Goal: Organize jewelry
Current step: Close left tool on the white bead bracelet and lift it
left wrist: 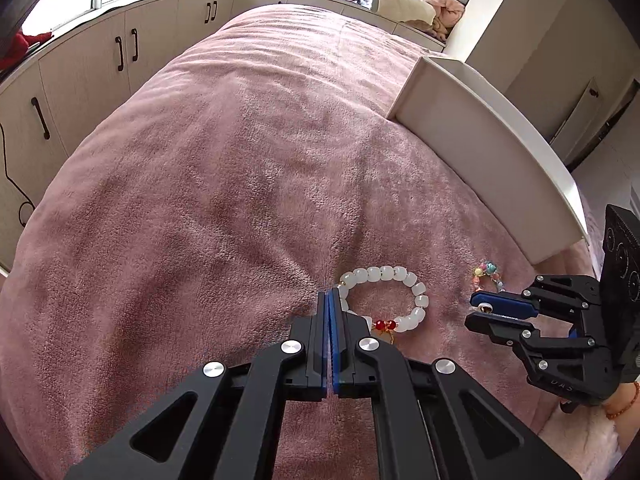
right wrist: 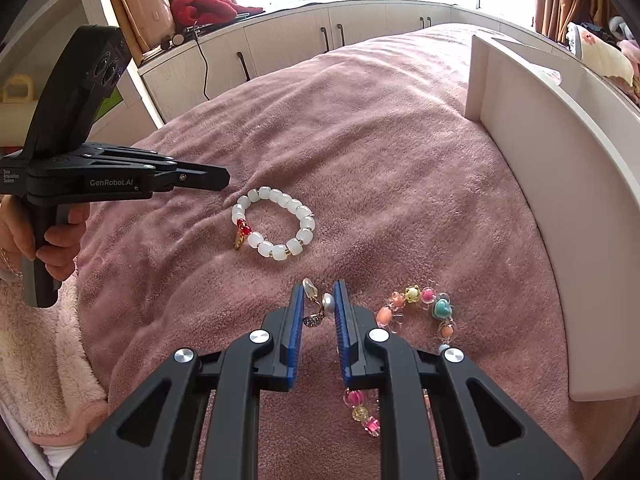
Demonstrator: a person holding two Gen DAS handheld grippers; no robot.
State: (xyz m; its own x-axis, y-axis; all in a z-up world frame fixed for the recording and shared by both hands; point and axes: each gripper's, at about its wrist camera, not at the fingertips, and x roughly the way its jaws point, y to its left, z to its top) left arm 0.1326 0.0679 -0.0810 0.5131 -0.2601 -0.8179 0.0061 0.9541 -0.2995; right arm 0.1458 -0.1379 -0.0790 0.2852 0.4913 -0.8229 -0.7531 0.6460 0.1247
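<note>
A white bead bracelet (right wrist: 274,227) with red beads and a gold charm lies on the pink blanket; it also shows in the left wrist view (left wrist: 385,299). My left gripper (left wrist: 328,298) is shut and empty, its tips just left of that bracelet; it also shows in the right wrist view (right wrist: 216,178). My right gripper (right wrist: 319,300) is shut on a pearl clip earring (right wrist: 320,304) and also shows in the left wrist view (left wrist: 474,308). A colourful bead bracelet (right wrist: 420,312) with a teal heart lies right of the right gripper, partly under it.
A white open box (right wrist: 560,208) stands on the bed to the right; it also shows in the left wrist view (left wrist: 480,152). The pink blanket (left wrist: 240,160) covers the bed. Cabinets (left wrist: 80,72) line the far wall. A fluffy pink sleeve (right wrist: 48,352) is at the left.
</note>
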